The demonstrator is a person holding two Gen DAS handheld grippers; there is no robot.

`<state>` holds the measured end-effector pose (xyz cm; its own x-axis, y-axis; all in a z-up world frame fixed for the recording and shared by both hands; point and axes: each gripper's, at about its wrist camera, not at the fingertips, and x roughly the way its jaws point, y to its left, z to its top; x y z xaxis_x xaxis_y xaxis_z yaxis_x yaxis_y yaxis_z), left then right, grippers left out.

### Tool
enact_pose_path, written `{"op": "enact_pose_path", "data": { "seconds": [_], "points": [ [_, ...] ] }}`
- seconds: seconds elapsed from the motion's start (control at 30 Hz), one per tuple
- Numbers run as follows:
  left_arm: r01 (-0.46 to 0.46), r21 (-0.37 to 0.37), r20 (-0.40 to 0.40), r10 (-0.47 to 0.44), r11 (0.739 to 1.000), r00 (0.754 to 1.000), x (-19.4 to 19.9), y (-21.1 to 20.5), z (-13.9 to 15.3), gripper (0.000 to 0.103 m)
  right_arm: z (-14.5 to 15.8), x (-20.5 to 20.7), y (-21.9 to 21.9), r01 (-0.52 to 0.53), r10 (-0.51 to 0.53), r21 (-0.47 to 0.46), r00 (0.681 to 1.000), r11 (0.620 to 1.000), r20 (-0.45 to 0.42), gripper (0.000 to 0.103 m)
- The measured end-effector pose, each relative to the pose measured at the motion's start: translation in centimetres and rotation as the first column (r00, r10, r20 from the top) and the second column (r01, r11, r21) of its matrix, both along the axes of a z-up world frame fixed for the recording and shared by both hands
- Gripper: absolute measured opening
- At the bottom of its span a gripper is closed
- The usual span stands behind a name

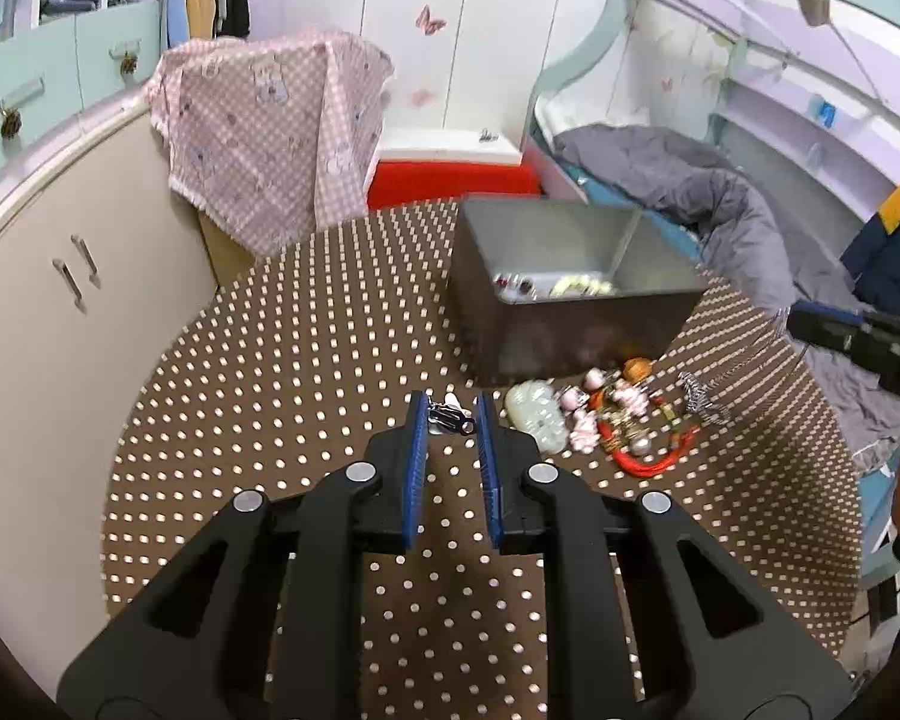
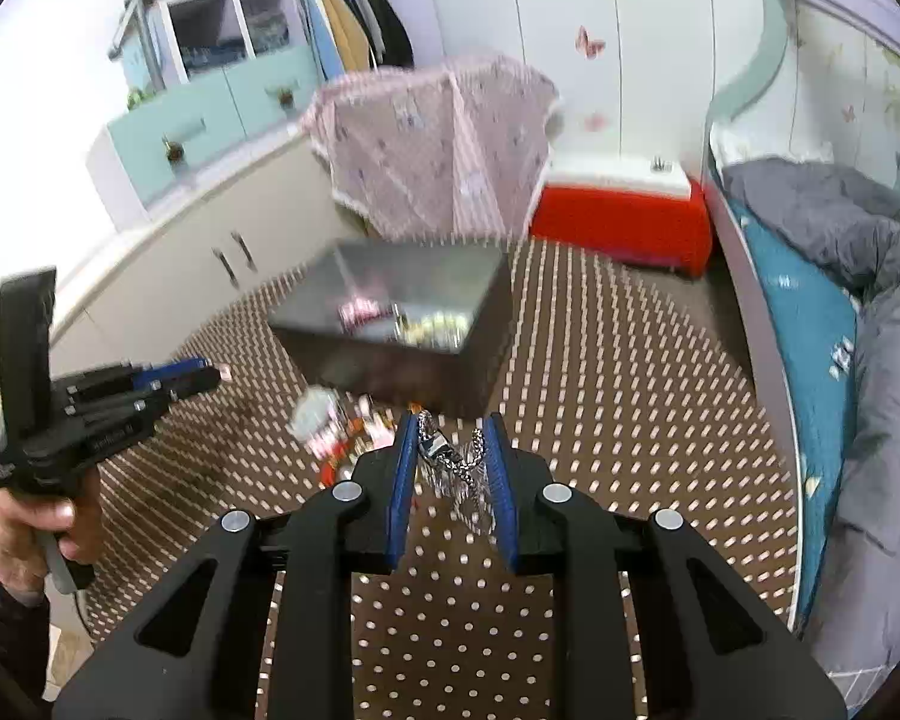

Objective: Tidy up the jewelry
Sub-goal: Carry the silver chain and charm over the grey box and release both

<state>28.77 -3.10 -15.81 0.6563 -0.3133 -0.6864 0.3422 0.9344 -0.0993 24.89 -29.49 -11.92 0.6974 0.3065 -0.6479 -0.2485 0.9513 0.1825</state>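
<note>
Left gripper (image 1: 452, 414): clamped on a small dark-and-silver trinket (image 1: 448, 417). Right gripper (image 2: 455, 450): clamped on a silver chain (image 2: 450, 459) (links dangling). Loose jewelry heap (image 1: 606, 420) on the dotted table (image 1: 270, 390), at 6 o'clock of the grey box (image 1: 570, 300).

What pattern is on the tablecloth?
Brown tablecloth with small pale dots; clearest in the left wrist view.

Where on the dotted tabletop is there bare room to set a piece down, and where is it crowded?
Bare: the wide stretch of dotted tablecloth between the beige cabinet and the grey box, and the near strip under the left hand-held gripper. Crowded: the jewelry pile against the box's front.
</note>
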Motion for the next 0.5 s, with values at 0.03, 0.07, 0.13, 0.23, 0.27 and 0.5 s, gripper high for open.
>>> {"op": "enact_pose_path", "data": {
  "seconds": [0.03,0.07,0.13,0.23,0.27,0.5],
  "points": [
    [0.003,-0.004,0.015,-0.003,1.000,1.000,-0.3,0.1,0.7,0.016,0.7,0.0,-0.2,-0.003,0.003,0.006,1.000,1.000,0.014,0.021],
    [0.007,-0.006,0.028,-0.007,1.000,1.000,-0.6,0.1,1.3,0.016,1.7,-0.3,-0.2,-0.006,0.006,0.008,0.999,1.000,0.035,0.021],
    [0.016,-0.015,0.047,-0.015,1.000,0.999,-1.1,0.2,2.3,0.016,3.5,-0.7,-0.2,-0.016,0.015,0.004,0.997,1.000,0.074,0.021],
    [0.027,-0.020,0.077,-0.026,0.999,0.997,-1.4,0.0,3.7,0.016,5.8,-0.9,0.3,-0.028,0.029,-0.007,0.991,1.000,0.129,0.021],
    [0.030,-0.023,0.084,-0.028,0.999,0.996,-1.4,0.1,4.2,0.016,6.4,-0.8,0.4,-0.031,0.032,-0.010,0.989,0.999,0.143,0.021],
    [0.065,-0.040,0.162,-0.058,0.997,0.985,-2.1,-0.9,7.8,0.016,10.1,-0.4,1.2,-0.064,0.067,-0.023,0.971,0.998,0.229,0.021]
  ]
}}
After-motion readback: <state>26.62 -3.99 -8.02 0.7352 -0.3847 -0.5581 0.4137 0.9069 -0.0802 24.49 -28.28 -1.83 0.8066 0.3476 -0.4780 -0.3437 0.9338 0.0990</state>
